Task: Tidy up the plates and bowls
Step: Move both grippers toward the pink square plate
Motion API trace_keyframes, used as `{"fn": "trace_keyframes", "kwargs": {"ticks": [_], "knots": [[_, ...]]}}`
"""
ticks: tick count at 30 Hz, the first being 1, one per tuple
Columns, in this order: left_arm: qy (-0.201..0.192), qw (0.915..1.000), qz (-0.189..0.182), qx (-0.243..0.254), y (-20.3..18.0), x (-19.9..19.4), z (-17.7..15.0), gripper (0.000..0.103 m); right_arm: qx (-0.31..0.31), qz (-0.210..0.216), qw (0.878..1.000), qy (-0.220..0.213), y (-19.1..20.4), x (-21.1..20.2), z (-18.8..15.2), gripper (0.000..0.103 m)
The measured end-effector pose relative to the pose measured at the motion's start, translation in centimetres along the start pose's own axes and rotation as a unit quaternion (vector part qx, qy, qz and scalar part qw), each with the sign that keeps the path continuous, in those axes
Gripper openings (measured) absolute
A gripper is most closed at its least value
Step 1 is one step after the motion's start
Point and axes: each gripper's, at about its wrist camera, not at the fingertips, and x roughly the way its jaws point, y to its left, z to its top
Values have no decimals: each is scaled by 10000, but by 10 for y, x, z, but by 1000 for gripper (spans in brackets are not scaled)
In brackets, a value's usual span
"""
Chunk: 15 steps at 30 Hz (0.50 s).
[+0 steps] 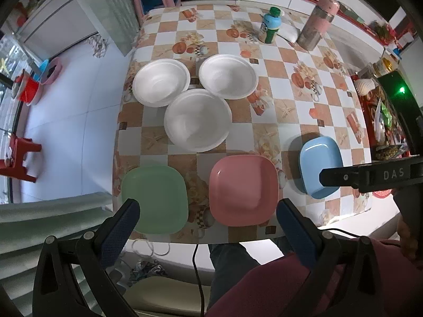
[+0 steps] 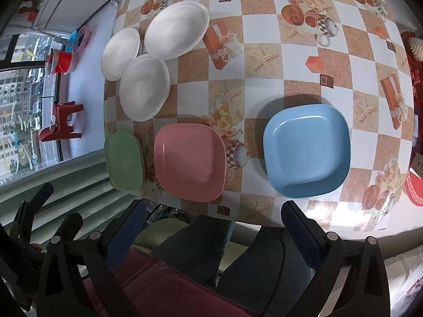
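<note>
Three square plates lie along the table's near edge: green [image 1: 154,198] [image 2: 123,160], pink [image 1: 243,189] [image 2: 189,164], blue [image 1: 320,166] [image 2: 306,150]. Behind them three white bowls [image 1: 198,120] [image 2: 144,85] sit in a cluster, touching. My left gripper [image 1: 208,211] is open and empty, held above the near edge between the green and pink plates. My right gripper [image 2: 211,216] is open and empty, above the near edge between the pink and blue plates; it also shows in the left wrist view [image 1: 370,177] beside the blue plate.
The checkered tablecloth [image 1: 290,105] covers the table. A green-capped bottle [image 1: 269,26] and a metal flask with pink lid [image 1: 316,26] stand at the far side. Red stool [image 1: 18,155] and buckets [image 1: 31,89] are on the floor at left. My legs are under the near edge.
</note>
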Motion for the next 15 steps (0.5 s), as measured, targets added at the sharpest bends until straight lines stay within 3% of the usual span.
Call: {"fn": "trace_keyframes", "kwargs": {"ticks": [9, 15], "knots": [[322, 9976, -408, -460, 26, 17, -6, 103, -104, -41, 9999, 102, 8, 11, 1, 103], [672, 9958, -381, -483, 31, 39, -13, 103, 78, 68, 9992, 398, -1, 30, -8, 103]]}}
